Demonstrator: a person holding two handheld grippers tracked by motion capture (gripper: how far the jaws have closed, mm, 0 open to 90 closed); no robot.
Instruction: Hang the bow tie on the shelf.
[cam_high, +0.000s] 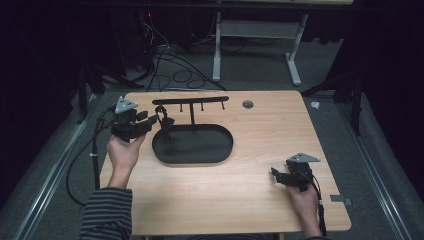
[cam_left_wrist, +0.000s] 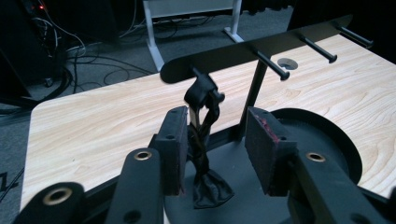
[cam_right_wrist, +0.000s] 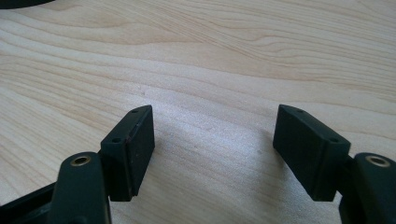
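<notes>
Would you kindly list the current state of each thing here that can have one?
Left gripper: open, strap between the jaws, pads not pressing it.
Right gripper: open, nothing between the jaws, over bare table.
Black strap: hanging from the rack's end peg, lower end on the tray.
Rack: upright on the black tray, other pegs bare.

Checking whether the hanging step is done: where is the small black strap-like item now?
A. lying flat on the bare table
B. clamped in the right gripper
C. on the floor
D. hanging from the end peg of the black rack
D: the black strap-like item hangs from the end peg of the rack, its lower end on the tray, between the left gripper's parted jaws.
</notes>
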